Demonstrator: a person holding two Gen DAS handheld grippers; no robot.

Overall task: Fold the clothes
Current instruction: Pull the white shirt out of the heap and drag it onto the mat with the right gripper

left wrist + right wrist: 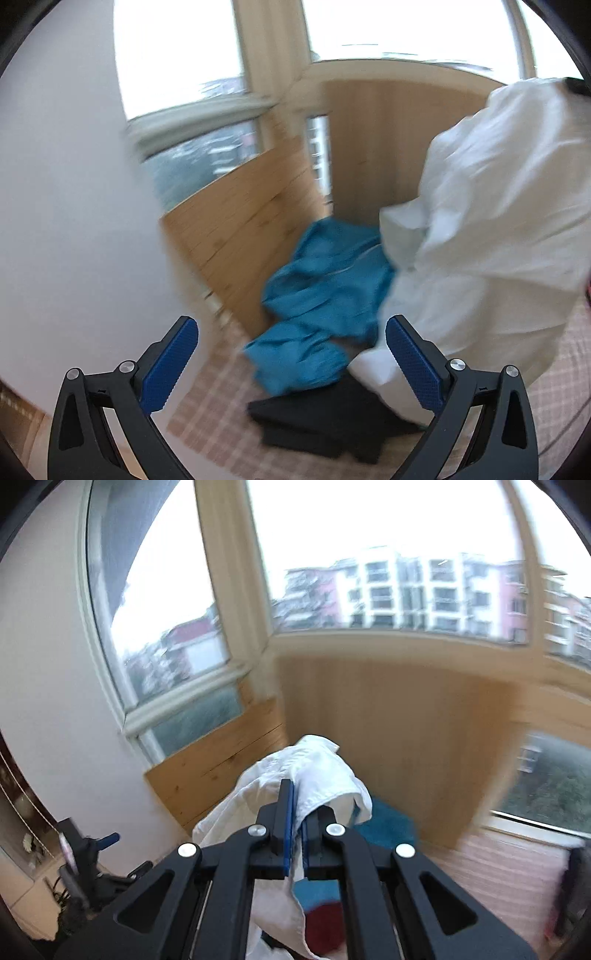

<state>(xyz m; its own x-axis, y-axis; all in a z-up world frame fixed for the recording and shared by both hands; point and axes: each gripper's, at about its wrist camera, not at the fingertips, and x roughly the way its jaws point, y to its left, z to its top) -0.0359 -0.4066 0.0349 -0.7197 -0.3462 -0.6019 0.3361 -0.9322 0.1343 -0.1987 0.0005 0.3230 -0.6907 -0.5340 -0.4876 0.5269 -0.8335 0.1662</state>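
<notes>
In the right wrist view my right gripper (297, 806) is shut on a white garment (317, 764), which drapes over its fingers and hangs down below them. The left wrist view shows the same white garment (480, 229) lifted high on the right, its lower end trailing to the bed. My left gripper (291, 354) is open with nothing between its blue pads (173, 365). Beyond it lie a crumpled teal garment (325, 288) and a folded black garment (325, 417). The teal garment (391, 827) shows behind the white cloth too.
The clothes lie on a pink checked bed cover (207, 406) in a corner with wooden panelling (251, 221) under windows. A white wall (74, 221) stands close on the left. A dark red item (325, 926) lies under the hanging cloth.
</notes>
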